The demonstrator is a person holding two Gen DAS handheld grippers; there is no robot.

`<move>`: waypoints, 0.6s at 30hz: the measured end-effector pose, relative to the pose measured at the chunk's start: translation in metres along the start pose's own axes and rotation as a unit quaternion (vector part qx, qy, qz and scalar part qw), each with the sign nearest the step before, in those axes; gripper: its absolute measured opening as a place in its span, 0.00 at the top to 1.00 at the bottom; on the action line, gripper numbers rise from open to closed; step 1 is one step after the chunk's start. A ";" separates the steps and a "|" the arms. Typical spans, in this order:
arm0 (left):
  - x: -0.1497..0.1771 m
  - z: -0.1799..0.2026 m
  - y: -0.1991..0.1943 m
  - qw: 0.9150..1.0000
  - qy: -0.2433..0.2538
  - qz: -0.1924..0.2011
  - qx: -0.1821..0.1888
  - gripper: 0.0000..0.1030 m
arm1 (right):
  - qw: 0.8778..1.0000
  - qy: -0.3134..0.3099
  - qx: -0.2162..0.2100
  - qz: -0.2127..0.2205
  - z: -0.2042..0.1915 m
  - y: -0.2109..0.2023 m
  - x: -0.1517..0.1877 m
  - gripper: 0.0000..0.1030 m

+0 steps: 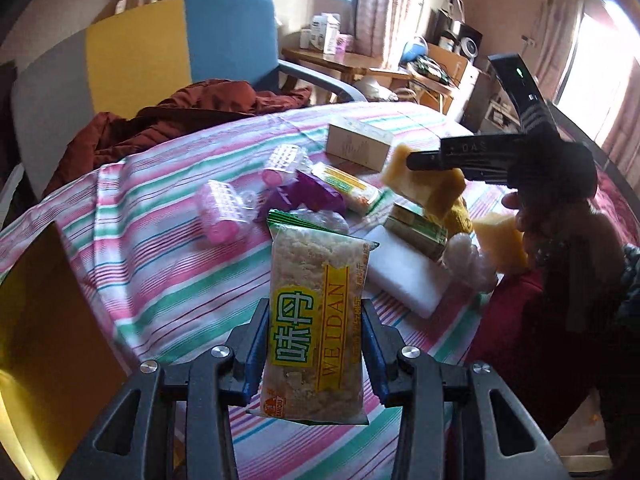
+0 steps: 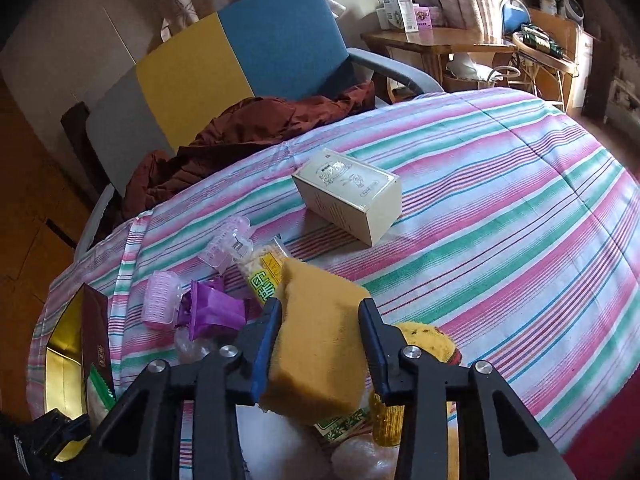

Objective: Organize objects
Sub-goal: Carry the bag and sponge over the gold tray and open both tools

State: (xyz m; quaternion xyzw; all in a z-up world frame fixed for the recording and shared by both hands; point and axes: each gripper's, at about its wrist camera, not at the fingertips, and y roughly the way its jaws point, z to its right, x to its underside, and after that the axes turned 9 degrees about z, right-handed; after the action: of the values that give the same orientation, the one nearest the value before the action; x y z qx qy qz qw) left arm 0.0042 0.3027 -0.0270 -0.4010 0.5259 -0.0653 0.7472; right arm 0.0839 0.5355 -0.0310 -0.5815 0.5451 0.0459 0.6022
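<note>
Through the left wrist camera: left gripper (image 1: 315, 344) pinching a clear snack packet (image 1: 316, 320) marked WEIDAN, jaws pressing on its two long edges, lifting it clear of the striped cloth (image 1: 168, 264). Lying beyond the packet, toward the cream box (image 1: 357, 144): two pink hair rollers (image 1: 224, 212), a purple wrapper (image 1: 308, 196), a second snack packet (image 1: 348, 188), a white block (image 1: 404, 276) and a green carton (image 1: 416, 228). Hovering just right of the cream box, right gripper (image 1: 414, 160) clamping a yellow sponge (image 1: 428, 184). Through the right wrist camera: right gripper (image 2: 320, 344) squeezing the yellow sponge (image 2: 316, 344) between both jaws, holding it above the cloth (image 2: 500, 208), nearer than the cream box (image 2: 348, 196). Lying left of the cream box, a clear hair clip (image 2: 228, 244) and a pink roller (image 2: 162, 300).
</note>
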 end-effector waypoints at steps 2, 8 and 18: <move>0.002 -0.012 -0.016 1.000 -0.017 0.011 -0.011 0.59 | 1.000 -0.008 -0.002 0.017 -0.004 -0.007 -0.002 0.61; 0.017 -0.059 -0.062 0.995 -0.073 0.037 -0.064 0.59 | 0.998 -0.046 -0.019 0.042 -0.031 -0.025 -0.004 0.61; 0.075 -0.164 -0.119 0.960 -0.194 0.037 -0.200 0.59 | 0.980 -0.129 -0.150 0.021 -0.165 -0.042 0.029 0.61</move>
State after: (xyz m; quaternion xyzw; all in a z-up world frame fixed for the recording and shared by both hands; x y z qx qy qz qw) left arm -0.0617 0.0969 -0.0231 -0.5279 0.3879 0.1478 0.7409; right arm 0.0252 0.3812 0.0204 -0.6429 0.4617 0.2145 0.5722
